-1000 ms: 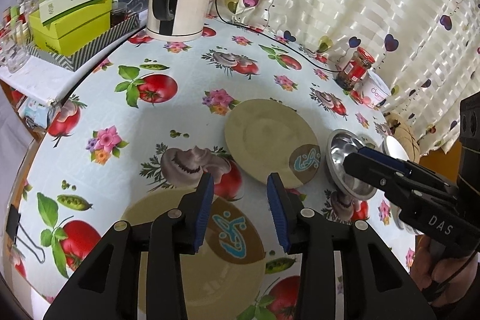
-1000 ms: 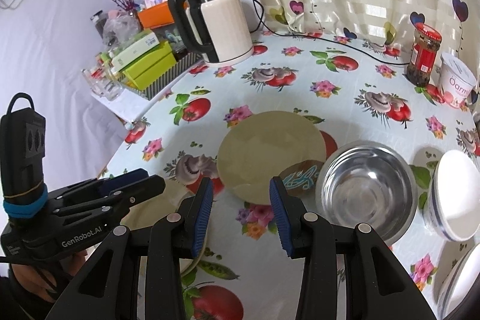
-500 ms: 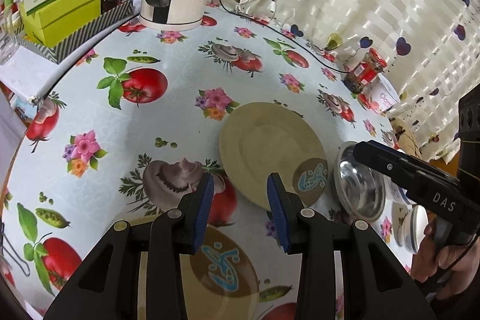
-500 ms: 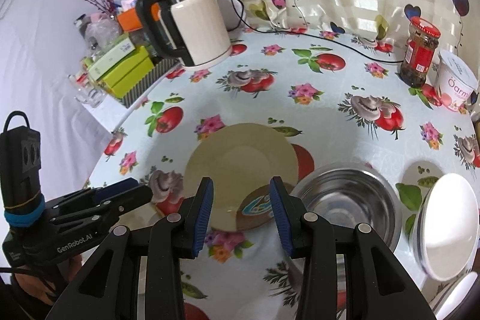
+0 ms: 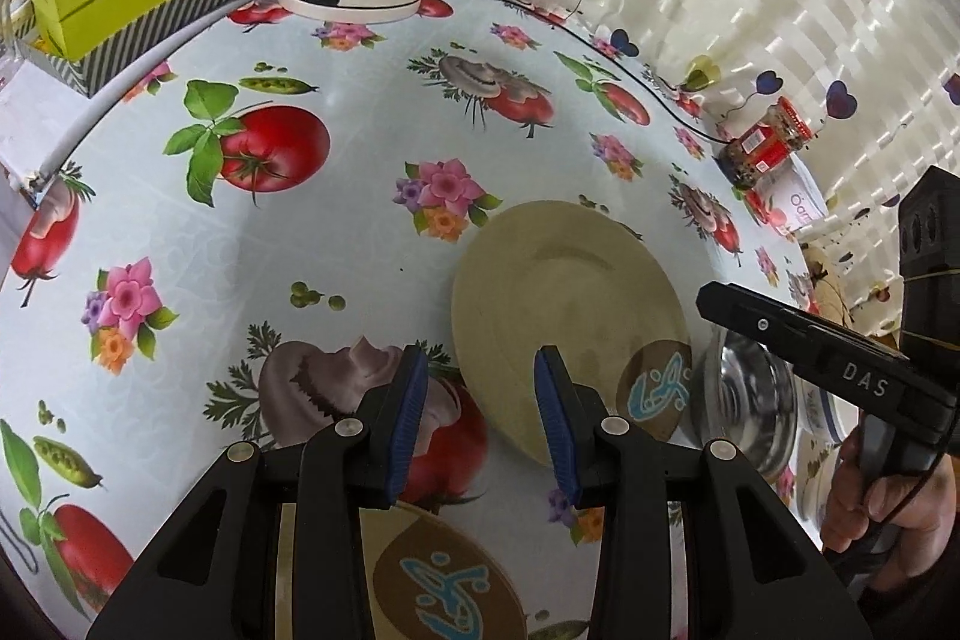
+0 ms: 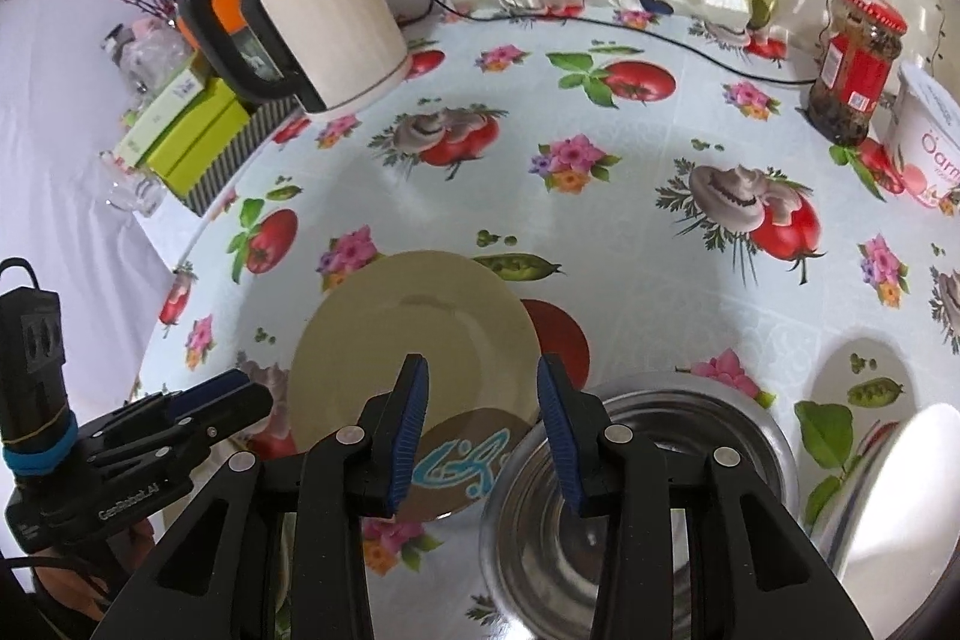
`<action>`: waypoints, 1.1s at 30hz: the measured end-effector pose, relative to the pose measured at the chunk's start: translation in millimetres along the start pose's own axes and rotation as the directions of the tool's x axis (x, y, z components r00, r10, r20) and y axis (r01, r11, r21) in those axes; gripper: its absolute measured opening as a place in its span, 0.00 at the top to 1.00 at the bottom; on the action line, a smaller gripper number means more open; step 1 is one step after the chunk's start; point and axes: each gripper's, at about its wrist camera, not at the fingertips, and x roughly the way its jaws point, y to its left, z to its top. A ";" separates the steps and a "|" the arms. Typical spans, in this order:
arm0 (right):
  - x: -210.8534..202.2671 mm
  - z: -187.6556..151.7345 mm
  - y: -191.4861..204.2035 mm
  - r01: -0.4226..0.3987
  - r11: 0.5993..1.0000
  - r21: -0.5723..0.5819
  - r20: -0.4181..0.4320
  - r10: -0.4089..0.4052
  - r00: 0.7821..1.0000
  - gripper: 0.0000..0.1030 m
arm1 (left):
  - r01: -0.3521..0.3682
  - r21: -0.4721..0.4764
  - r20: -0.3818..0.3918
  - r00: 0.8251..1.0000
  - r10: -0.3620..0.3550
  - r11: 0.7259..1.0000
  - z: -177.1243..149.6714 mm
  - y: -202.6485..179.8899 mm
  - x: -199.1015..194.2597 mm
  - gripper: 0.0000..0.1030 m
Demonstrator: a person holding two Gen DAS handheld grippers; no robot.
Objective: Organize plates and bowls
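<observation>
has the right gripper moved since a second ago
Yes. The right gripper has moved forward and down over the table: the kettle and beige plate now look nearer, the steel bowl beneath it.

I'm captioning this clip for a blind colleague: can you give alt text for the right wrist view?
The open, empty right gripper hovers over a beige plate beside a steel bowl on a fruit-print tablecloth. The left gripper is at lower left; a kettle and jar stand behind.
</observation>
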 end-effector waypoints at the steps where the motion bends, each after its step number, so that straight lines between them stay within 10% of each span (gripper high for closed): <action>1: 2.9 0.6 -1.1 0.001 1.000 0.001 -0.005 -0.001 1.000 0.66 | -0.001 -0.001 -0.002 1.000 0.001 1.000 0.4 0.3 1.6 0.63; 33: 38.7 9.2 -5.0 0.036 0.998 -0.052 -0.095 -0.041 0.995 0.75 | 0.003 0.037 -0.056 0.998 -0.001 0.999 -4.8 -12.3 26.5 0.63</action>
